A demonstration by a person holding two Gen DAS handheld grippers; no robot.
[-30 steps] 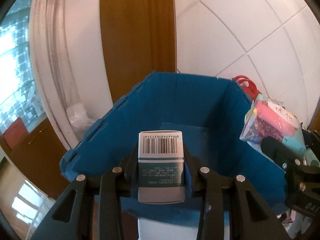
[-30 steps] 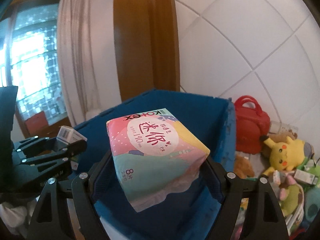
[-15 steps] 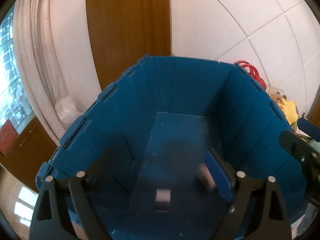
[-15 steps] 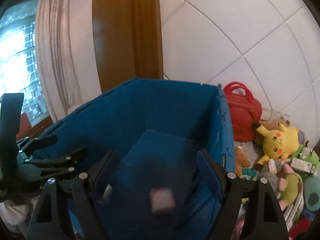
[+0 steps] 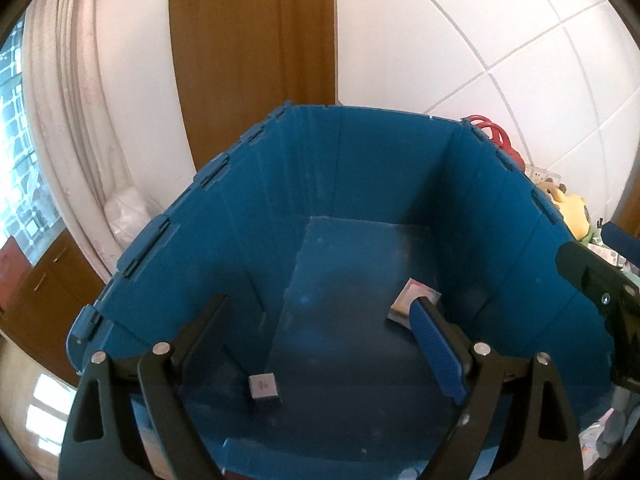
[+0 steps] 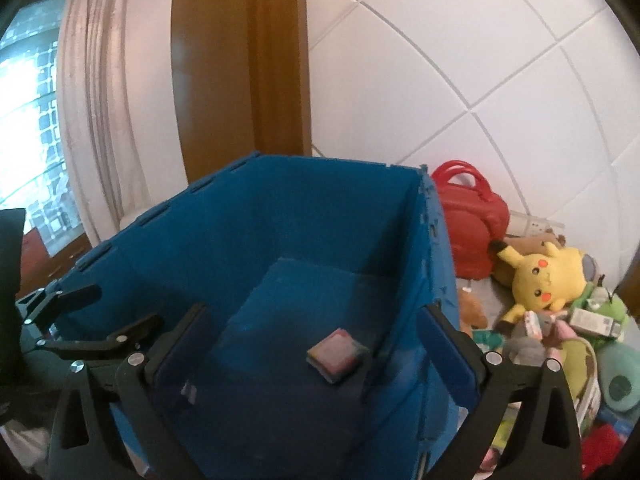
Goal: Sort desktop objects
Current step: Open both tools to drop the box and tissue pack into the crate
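Now | left gripper released, tilted down over blue bin | right gripper opening, nothing between.

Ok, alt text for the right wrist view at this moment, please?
Seen from above, a deep blue bin holds a small pink packet lying flat on its floor. The right hand-held gripper frames it, jaws opening with nothing between them. A yellow plush toy and a red bag sit beside the bin.

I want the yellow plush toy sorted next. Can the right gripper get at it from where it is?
Probably yes: the yellow plush toy lies uncovered atop the pile beside the blue plastic crate, and the right gripper, jaws opening, holds nothing.
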